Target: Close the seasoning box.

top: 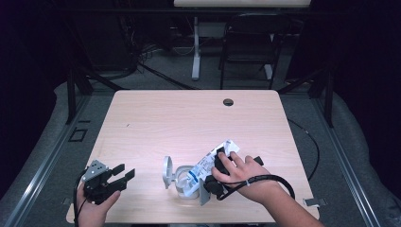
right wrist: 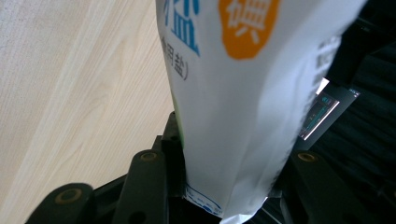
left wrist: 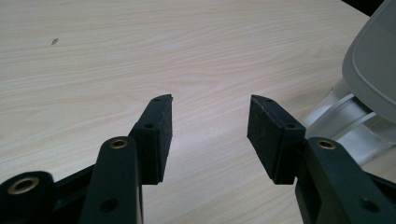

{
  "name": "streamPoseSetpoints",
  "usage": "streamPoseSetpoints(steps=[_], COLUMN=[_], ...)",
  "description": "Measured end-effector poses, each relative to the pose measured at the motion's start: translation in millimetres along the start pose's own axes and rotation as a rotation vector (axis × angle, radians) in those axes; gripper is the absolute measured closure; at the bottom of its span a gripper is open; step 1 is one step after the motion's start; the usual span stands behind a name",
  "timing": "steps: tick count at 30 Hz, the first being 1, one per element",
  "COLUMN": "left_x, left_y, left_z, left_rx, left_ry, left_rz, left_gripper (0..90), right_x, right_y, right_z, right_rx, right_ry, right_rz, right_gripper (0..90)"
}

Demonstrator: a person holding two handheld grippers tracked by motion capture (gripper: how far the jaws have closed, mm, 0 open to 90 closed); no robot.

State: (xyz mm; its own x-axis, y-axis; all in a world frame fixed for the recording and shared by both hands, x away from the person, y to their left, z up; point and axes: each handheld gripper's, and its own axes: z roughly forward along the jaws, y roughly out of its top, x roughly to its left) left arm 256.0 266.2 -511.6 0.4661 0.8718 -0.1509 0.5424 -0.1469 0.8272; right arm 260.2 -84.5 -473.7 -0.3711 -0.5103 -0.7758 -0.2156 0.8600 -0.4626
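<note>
So the white salt bag [top: 208,165] sat near the front of the wooden table [top: 156,118], right of centre, tipped over at a slant with its lower end leaning into a clear container [top: 182,182] that had a grey flip lid [top: 167,171] standing open on its left side. The right gripper [top: 218,172] was clamped around the bag about midway up, the person's right hand [top: 241,172] wrapped over the top of it. In the right gripper view the bag [right wrist: 243,107] ran straight up between the two black jaws, blue and orange print facing the camera, and both pads were pressed against its sides, so the jaws stood roughly half apart with the bag filling the gap. Looked like a real hold, not just a touch.

The left gripper [top: 124,172] was off to the left near the table's front edge, well apart from the bag, held in the left hand [top: 94,205]. Its jaws were spread wide with bare tabletop between them, touching nothing. In the left gripper view the grey lid [left wrist: 373,65] and a bit of the clear container [left wrist: 345,121] peeked in at the right edge, just beyond the right-hand jaw.
</note>
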Motion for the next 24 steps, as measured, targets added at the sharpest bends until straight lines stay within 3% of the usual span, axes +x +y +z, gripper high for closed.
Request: streamPoseSetpoints(steps=[24], left_x=[-0.2], left_y=[0.2], left_z=[-0.2], left_rx=[0.0], left_ry=[0.0], left_rz=[-0.001], left_gripper=[50.6], right_x=[-0.5], right_y=[-0.1], right_z=[-0.6], right_rx=[-0.017], right_ry=[-0.007], right_rz=[0.003], right_gripper=[66.3])
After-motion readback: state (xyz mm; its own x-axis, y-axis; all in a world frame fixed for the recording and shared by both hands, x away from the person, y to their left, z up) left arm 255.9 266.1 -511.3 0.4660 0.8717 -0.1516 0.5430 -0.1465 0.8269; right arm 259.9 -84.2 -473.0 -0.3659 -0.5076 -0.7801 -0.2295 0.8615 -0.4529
